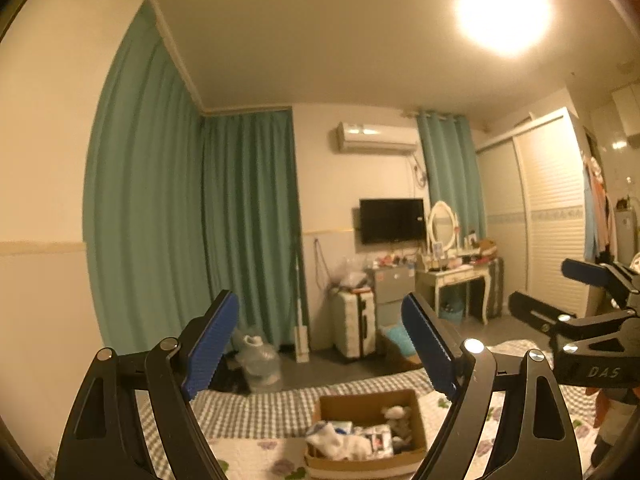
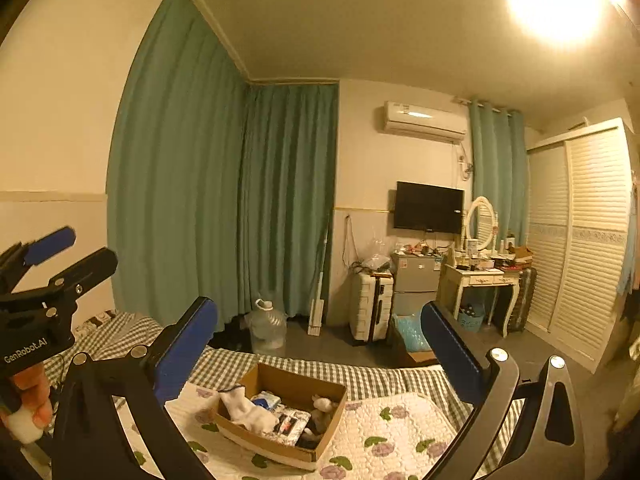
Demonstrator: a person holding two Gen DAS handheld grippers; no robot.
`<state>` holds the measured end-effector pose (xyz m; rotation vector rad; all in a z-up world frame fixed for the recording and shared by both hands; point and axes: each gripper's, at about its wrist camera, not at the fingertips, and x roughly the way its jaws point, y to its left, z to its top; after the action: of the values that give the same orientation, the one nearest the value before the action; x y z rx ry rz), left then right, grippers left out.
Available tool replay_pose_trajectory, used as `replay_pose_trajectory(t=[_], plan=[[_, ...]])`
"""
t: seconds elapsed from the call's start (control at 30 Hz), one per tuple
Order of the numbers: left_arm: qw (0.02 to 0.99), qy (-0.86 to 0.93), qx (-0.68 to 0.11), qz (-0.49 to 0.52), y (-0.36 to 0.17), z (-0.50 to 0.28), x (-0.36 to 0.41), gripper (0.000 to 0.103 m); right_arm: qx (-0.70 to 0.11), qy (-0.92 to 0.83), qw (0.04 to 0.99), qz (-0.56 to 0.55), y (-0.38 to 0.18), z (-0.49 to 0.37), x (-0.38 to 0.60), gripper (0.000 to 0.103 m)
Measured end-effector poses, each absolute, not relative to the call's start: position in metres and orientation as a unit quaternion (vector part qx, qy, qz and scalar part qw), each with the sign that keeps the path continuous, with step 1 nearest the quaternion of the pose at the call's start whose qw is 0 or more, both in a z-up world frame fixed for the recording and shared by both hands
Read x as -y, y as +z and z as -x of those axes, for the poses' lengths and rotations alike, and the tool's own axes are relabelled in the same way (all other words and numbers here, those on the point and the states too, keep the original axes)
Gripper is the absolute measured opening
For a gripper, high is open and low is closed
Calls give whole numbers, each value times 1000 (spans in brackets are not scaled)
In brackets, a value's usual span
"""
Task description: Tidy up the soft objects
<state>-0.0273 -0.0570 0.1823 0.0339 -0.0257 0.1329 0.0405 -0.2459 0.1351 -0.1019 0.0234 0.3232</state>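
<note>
Right now both claws are up and pointing level across the bedroom, w/ nothing in either. The left gripper (image 1: 320,344) has its blue ribbed pads wide apart, only room behind them; the right gripper (image 2: 320,354) is spread about as wide as it goes, also empty. Task stuff sits below and ahead: a shallow brown cardboard box (image 2: 338,402) on the white quilted bedspread with purple flowers and green leaves (image 2: 400,432), which lies over a grey-and-white checked sheet (image 2: 360,376). In the box: a limp white sock (image 2: 248,410) draped at the left end and poking over the rim, a small pale plush toy (image 2: 322,406) against the right wall, and btwn them some printed plastic-wrapped packets (image 2: 290,422), contents too small to read. Handling, as a guess: sock is light, floppy, won't keep shape, so pinch it mid-body where the fabric bunches, not at the thin cuff, or it'll trail and snag the rim. Plush is light and squashy; take it across the torso, pads will sink in, no breakage risk. Packets look slick, may slide; grip an edge firmly. Box itself is light card and prob. shifts on the soft quilt if nudged, so steady a wall w/ the other claw.
</note>
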Motion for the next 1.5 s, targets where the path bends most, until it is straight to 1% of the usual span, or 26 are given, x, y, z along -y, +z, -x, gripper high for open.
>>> replay_pose_trajectory(t=[0.07,0.17,0.33,0.43,0.5,0.63,1.03,1.5], plan=[[998,66,4,-9,168,24,52,85,-10,146,988,53,116,-36,246,103],[998,56,-17,7,134,16,49,85,-26,157,986,52,73,-45,241,103],[994,71,-83,-18,52,-25,51,85,-88,151,984,46,-15,-96,225,103],[989,77,-125,-3,11,-42,47,85,-134,146,979,52,-50,-125,222,103],[986,82,-148,8,-4,-52,43,85,-158,154,975,35,-65,-133,226,103],[983,84,-161,5,-13,-58,44,85,-167,153,973,46,-71,-142,223,103],[983,80,-168,-11,-27,-56,41,85,-168,163,972,29,-69,-142,223,103],[981,81,-176,-13,-25,-58,43,85,-165,172,971,31,-68,-139,222,103]])
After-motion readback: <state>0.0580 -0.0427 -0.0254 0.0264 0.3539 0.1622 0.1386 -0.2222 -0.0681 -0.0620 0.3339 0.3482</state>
